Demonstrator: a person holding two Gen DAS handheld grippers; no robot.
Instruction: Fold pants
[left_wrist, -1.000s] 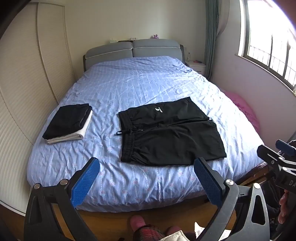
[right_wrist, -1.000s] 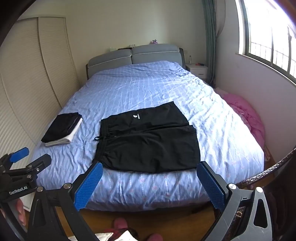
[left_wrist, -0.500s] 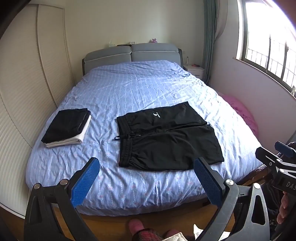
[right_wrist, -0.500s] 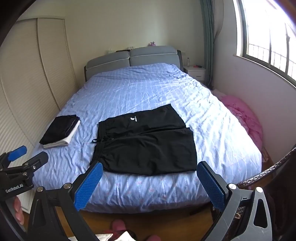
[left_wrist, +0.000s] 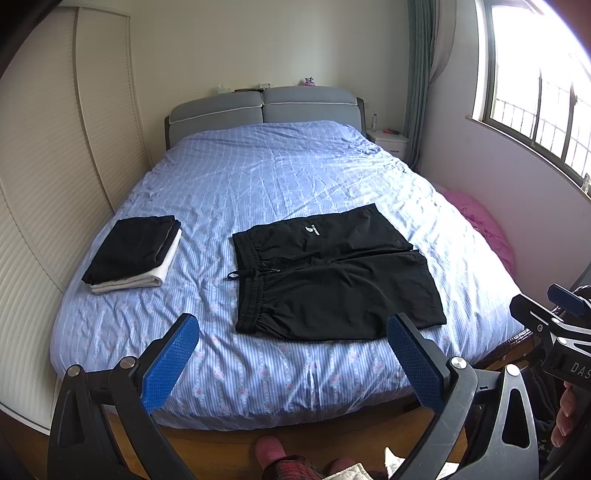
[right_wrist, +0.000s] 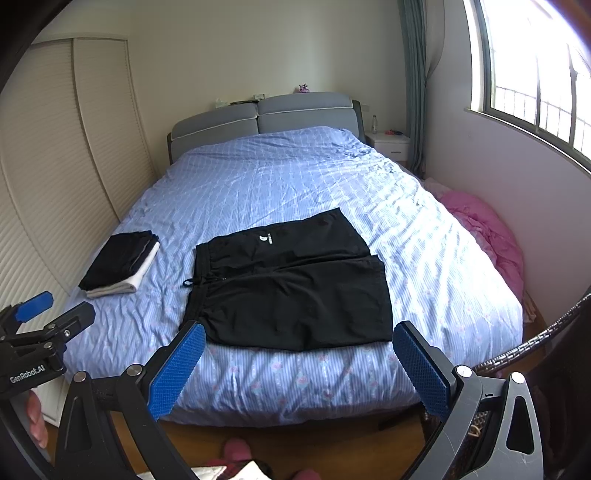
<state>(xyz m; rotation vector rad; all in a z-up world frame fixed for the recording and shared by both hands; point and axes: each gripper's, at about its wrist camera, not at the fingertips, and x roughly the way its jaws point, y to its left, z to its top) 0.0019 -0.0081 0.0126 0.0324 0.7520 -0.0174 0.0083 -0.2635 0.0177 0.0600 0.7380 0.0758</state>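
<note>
Black shorts (left_wrist: 332, 277) (right_wrist: 291, 291) lie flat on the blue bed near its foot, waistband to the left, legs to the right, a small white logo on the far leg. My left gripper (left_wrist: 291, 354) hangs open above the foot of the bed, short of the shorts, with nothing between its blue pads. My right gripper (right_wrist: 299, 362) is likewise open and empty, held back from the near hem. Each gripper shows at the edge of the other's view.
A folded stack of black and white clothes (left_wrist: 133, 254) (right_wrist: 120, 264) rests on the bed's left side. A pink bundle (right_wrist: 487, 236) lies between the bed and the window wall. A slatted wardrobe (left_wrist: 48, 166) stands left, a nightstand (right_wrist: 389, 144) far right. Slippered feet (left_wrist: 269, 450) are below.
Both grippers have drawn back and risen a little, so the bed and shorts sit lower and farther in the views. Both stay open; the shorts have not moved.
</note>
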